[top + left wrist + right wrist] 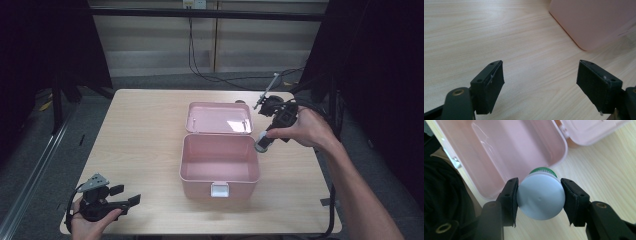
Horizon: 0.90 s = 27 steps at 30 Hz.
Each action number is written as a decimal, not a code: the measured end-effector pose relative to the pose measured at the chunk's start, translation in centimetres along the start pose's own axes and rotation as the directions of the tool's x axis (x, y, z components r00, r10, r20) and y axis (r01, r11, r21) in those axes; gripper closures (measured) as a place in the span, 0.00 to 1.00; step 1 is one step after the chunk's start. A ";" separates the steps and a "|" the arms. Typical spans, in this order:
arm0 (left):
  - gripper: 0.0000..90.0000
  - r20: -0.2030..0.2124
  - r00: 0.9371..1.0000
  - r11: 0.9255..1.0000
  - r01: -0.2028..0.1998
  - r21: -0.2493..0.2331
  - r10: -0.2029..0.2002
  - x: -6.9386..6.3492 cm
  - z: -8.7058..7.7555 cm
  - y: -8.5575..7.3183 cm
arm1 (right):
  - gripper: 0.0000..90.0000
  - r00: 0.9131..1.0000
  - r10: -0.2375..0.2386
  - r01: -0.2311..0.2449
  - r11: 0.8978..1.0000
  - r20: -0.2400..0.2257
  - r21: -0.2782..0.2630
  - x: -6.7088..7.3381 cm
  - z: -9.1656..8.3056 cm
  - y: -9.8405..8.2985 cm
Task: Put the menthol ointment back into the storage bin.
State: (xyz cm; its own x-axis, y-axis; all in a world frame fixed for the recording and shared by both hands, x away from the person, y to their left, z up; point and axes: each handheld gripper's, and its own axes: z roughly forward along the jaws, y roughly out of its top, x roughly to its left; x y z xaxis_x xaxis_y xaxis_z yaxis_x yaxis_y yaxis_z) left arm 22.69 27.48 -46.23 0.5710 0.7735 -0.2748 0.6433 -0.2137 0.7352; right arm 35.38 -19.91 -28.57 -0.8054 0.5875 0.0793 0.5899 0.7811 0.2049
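Bottle (540, 197) in your right gripper (540, 200) is a small round one with a white cap facing the right gripper view's camera and a green band just behind that cap. Its long axis runs away from that camera, along the line of the jaws, so you see it end-on and the body beyond the cap is mostly hidden. The two black pads press on opposite sides of the cap, pinching it firmly.

From the high view the bottle (262, 141) sits just beside the right rim of the pink box (220, 167), near its back corner and clear of the table (140, 135). Whether it tilts up or down you cannot tell from above. The box is open, its lid (219, 118) laid back flat behind it, and a white latch shows on the front wall. The inside looks smooth and glossy.

Your left gripper (120, 197) is held at the near left corner of the table, well apart from the box. Its jaws are spread wide over bare wood, with a corner of the box (594, 22) ahead of them.
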 end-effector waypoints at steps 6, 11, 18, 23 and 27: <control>0.24 0.001 1.000 1.000 0.001 -0.007 -0.001 0.1 -0.2 0.0 | 0.57 0.999 -0.031 0.031 1.000 -0.008 0.003 0.9 0.5 1.9; 0.24 0.001 1.000 1.000 0.000 -0.011 0.000 0.1 -0.2 0.0 | 0.57 0.998 -0.066 0.066 0.998 -0.014 0.013 1.7 1.3 3.8; 0.24 0.000 1.000 1.000 0.002 -0.011 -0.002 0.0 -0.2 0.0 | 0.57 0.992 -0.124 0.125 0.991 -0.039 0.036 3.3 3.0 6.4; 0.24 -0.001 1.000 1.000 0.001 -0.011 -0.001 0.1 -0.2 -0.1 | 0.57 0.986 -0.160 0.163 0.985 -0.052 0.053 4.3 4.2 8.1; 0.24 0.001 1.000 1.000 0.002 -0.012 -0.002 0.1 -0.3 -0.1 | 0.57 0.978 -0.197 0.201 0.978 -0.063 0.058 4.9 5.2 9.3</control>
State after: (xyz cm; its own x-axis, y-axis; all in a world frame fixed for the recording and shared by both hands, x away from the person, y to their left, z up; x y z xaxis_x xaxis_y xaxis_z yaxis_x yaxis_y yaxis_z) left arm 22.54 27.70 -46.13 0.5699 0.7737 -0.2768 0.6385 -0.2049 0.7419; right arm 37.25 -8.71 -31.38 -0.9080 0.4072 0.0989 0.4184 0.8942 0.1595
